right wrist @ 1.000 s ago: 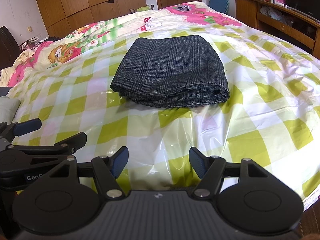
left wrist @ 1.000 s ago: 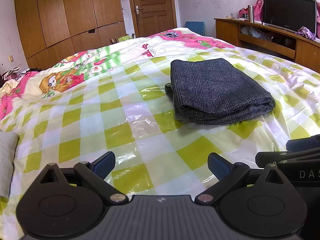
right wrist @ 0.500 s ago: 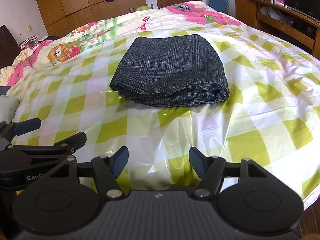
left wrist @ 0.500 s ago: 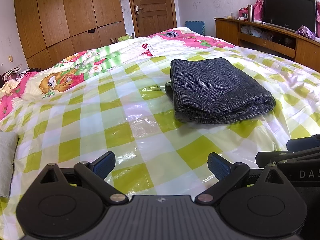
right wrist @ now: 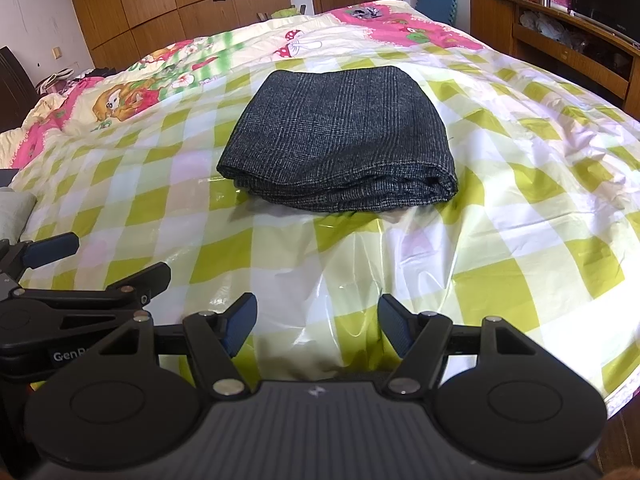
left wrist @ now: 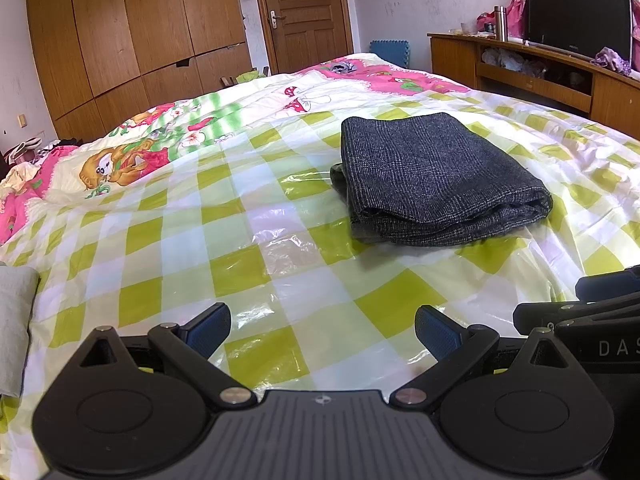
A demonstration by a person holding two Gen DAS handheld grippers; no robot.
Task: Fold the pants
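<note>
Dark grey checked pants [left wrist: 436,180] lie folded into a compact stack on the green-and-white checked plastic sheet [left wrist: 248,272] over the bed; they also show in the right wrist view [right wrist: 340,140]. My left gripper [left wrist: 322,330] is open and empty, well short of the pants and to their left. My right gripper [right wrist: 318,322] is open and empty, near the bed's front edge, in front of the pants. Each gripper shows at the edge of the other's view: the right one [left wrist: 600,304] and the left one [right wrist: 80,276].
A cartoon-print quilt [left wrist: 132,152] covers the far part of the bed. A wooden TV cabinet [left wrist: 540,72] with a TV stands at right. Wardrobes [left wrist: 120,32] and a door [left wrist: 308,12] line the far wall. A grey cushion [left wrist: 14,320] lies at left.
</note>
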